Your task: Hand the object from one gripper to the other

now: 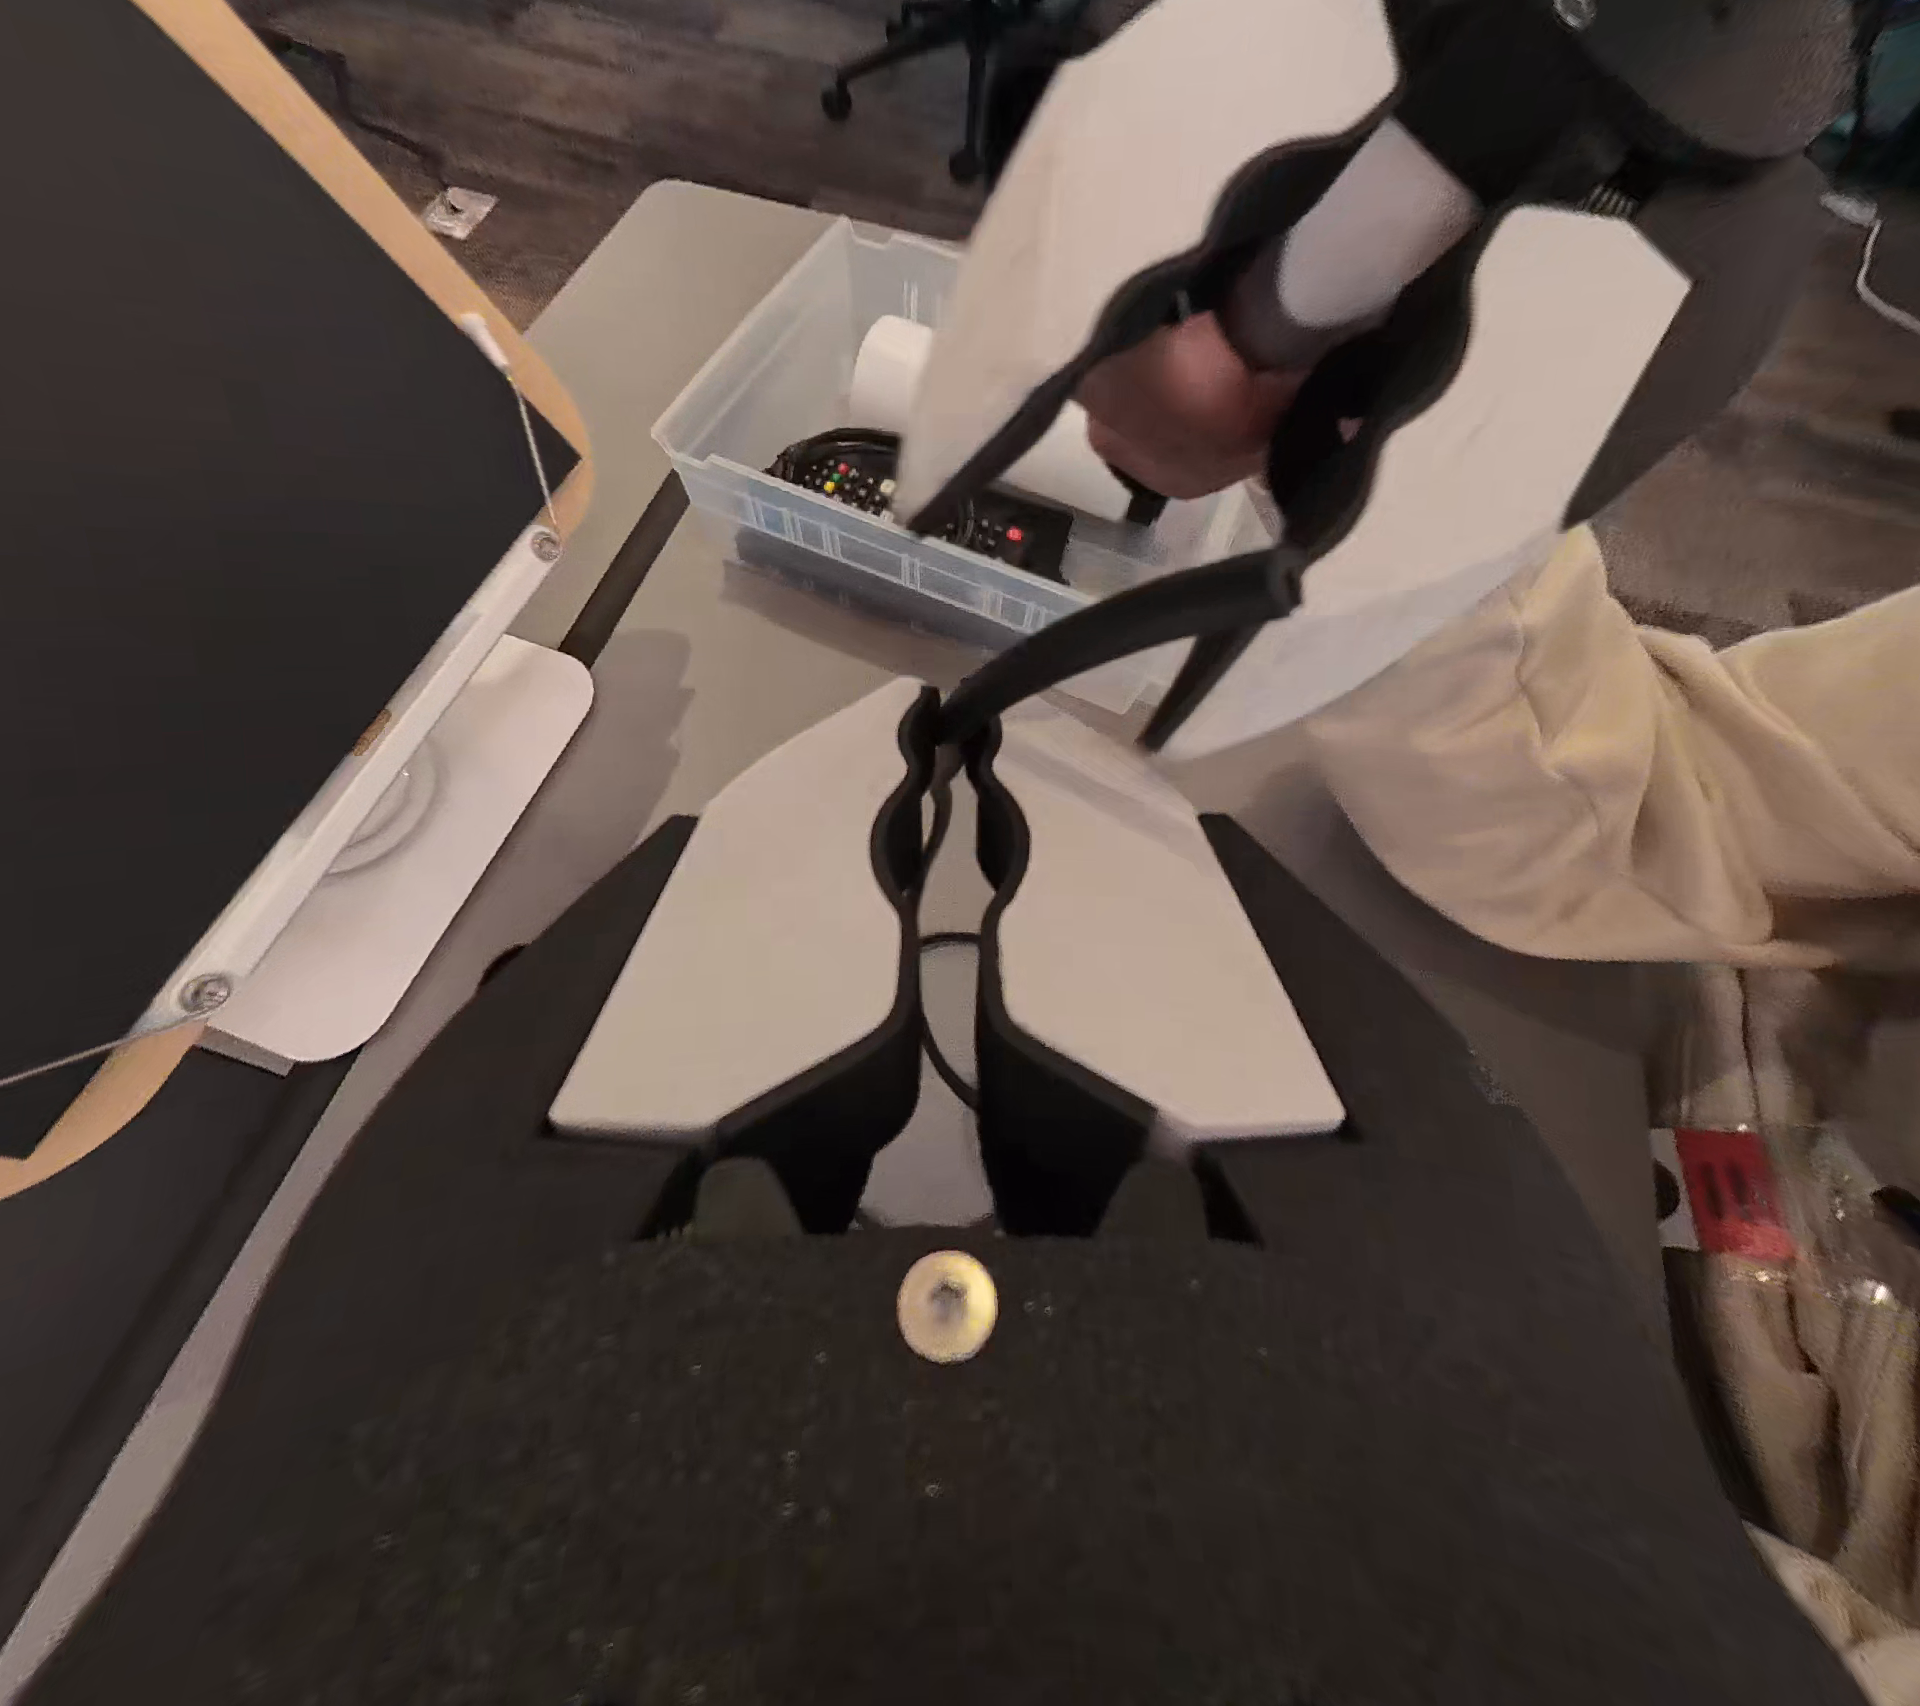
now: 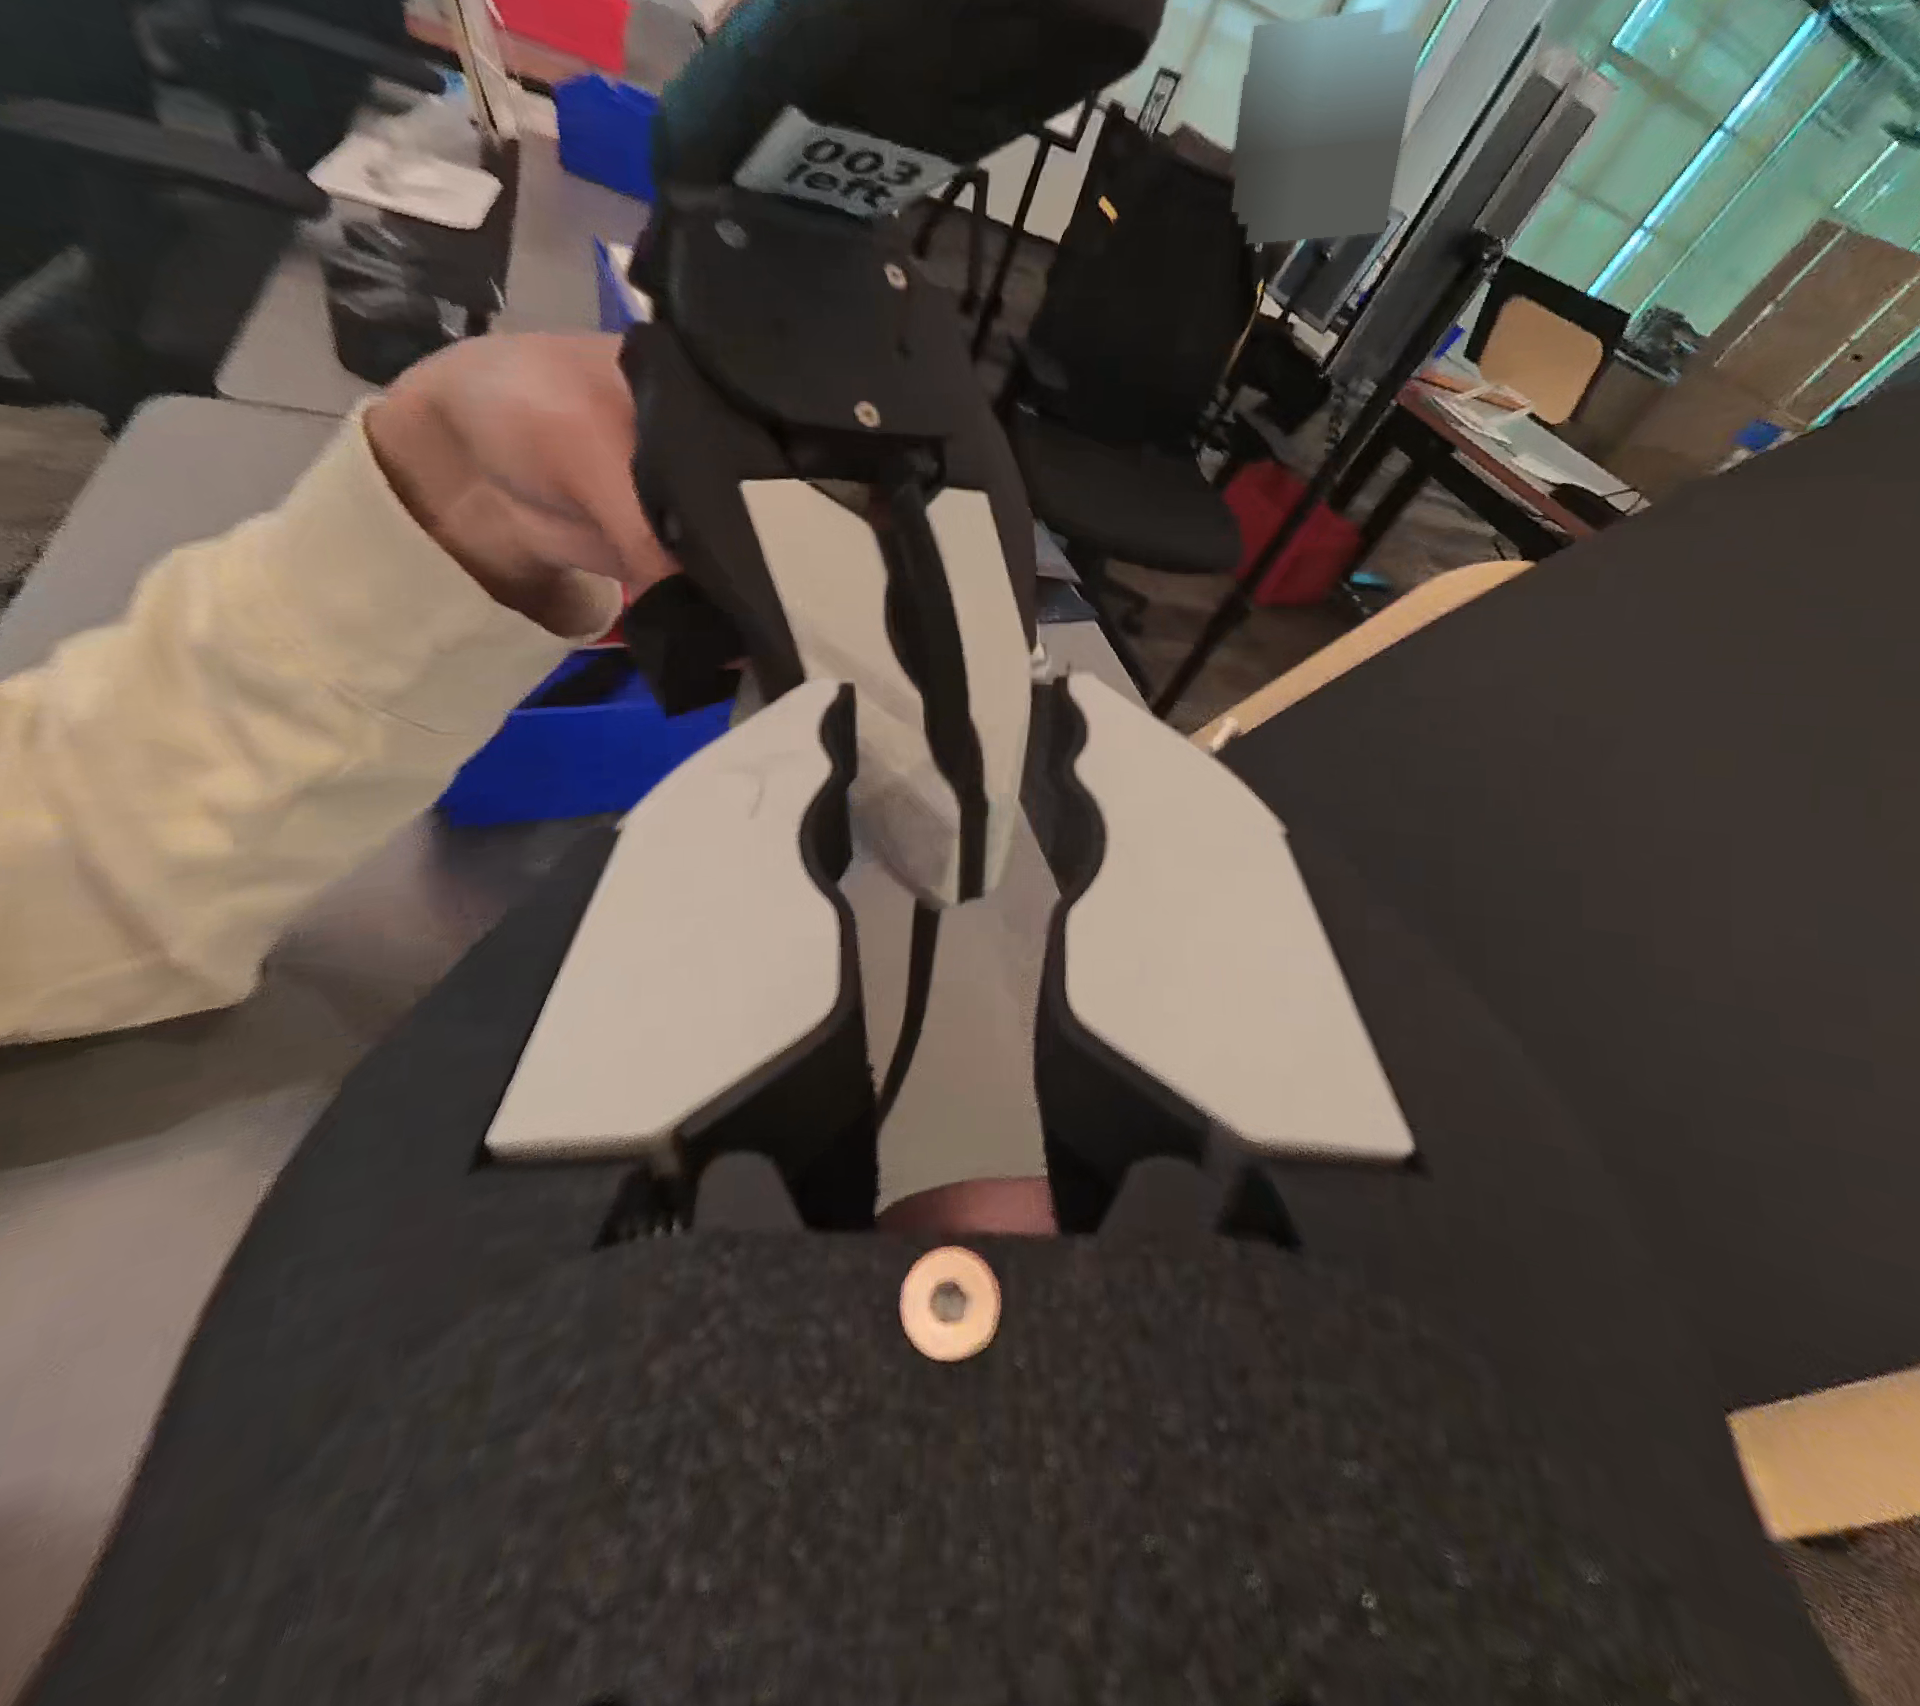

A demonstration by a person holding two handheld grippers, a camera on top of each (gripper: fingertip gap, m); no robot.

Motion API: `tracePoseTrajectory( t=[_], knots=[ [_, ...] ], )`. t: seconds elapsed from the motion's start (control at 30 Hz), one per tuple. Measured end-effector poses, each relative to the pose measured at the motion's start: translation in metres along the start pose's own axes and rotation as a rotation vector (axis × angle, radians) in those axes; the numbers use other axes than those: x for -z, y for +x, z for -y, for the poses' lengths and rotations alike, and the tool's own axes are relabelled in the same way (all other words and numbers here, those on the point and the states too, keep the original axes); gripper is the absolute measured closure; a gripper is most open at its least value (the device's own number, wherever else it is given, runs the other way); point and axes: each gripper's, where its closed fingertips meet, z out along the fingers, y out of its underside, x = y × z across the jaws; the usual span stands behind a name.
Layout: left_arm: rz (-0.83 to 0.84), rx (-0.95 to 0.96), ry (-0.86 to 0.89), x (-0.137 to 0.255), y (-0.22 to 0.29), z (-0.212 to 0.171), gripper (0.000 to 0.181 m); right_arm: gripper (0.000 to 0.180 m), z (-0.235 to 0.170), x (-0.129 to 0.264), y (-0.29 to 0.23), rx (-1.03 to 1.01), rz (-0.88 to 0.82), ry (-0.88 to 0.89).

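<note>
Left wrist view shows the left gripper (image 1: 951, 737), its pale fingers edged in wavy black rubber, clenched on a thin black flexible cable (image 1: 1117, 628) that arcs up to a squared end at the right gripper (image 1: 1081, 607), whose fingers stand spread apart, above a clear plastic bin (image 1: 790, 368) on the grey table (image 1: 665, 648). Right wrist view adds what that one lacks: the left gripper's tips reaching between the right gripper's parted fingers (image 2: 727, 918), the cable hanging below them, and a blue plastic bin (image 2: 582, 752) behind a cream sleeve (image 2: 208, 752).

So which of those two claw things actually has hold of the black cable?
The left gripper: its fingers are pinched shut on the black cable. The right gripper has its fingers spread open around it, gripping nothing.
</note>
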Motion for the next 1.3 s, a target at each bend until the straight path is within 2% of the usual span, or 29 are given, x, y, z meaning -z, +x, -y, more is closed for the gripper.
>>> tracePoseTrajectory(
  t=[0.07,0.13,0.23,0.3,0.43,0.57,0.73,1.03,1.07,1.13,1.3],
  knots=[
    [0.002,-0.03,-0.035,-0.008,0.004,-0.003,0.177,0.151,-0.002,-0.006,0.003,0.017,-0.018,-0.006],
    [0.008,-0.043,-0.042,-0.013,0.006,-0.002,0.177,0.173,-0.002,-0.008,0.005,0.058,-0.021,-0.011],
    [0.051,-0.062,0.002,-0.012,0.001,0.005,0.175,0.174,0.004,-0.002,0.012,0.073,-0.053,0.001],
    [0.076,-0.091,0.007,-0.01,-0.001,0.005,0.149,0.174,0.011,0.006,0.016,0.055,-0.066,0.054],
    [0.168,-0.147,0.068,0.0,-0.009,0.015,0.121,0.174,0.016,0.022,0.034,-0.003,-0.132,0.104],
    [0.248,-0.179,0.231,0.017,-0.012,0.043,0.124,0.174,0.02,0.037,0.049,-0.089,-0.159,0.171],
    [0.114,-0.131,0.554,0.052,0.016,0.087,0.149,0.174,0.001,0.031,0.043,-0.093,-0.1,0.09],
    [0.121,-0.18,0.411,0.031,0.014,0.069,0.156,0.174,0.0,0.004,0.013,-0.015,-0.002,0.015],
    [0.113,-0.179,0.414,0.031,0.014,0.069,0.158,0.174,0.0,0.002,0.011,-0.011,0.002,0.011],
    [0.078,-0.184,0.406,0.031,0.017,0.067,0.176,0.174,-0.001,-0.001,0.011,-0.006,-0.007,-0.003],
    [0.1,-0.183,0.404,0.038,0.015,0.068,0.176,0.174,0.006,-0.001,0.011,-0.027,0.0,0.044]
  ],
)
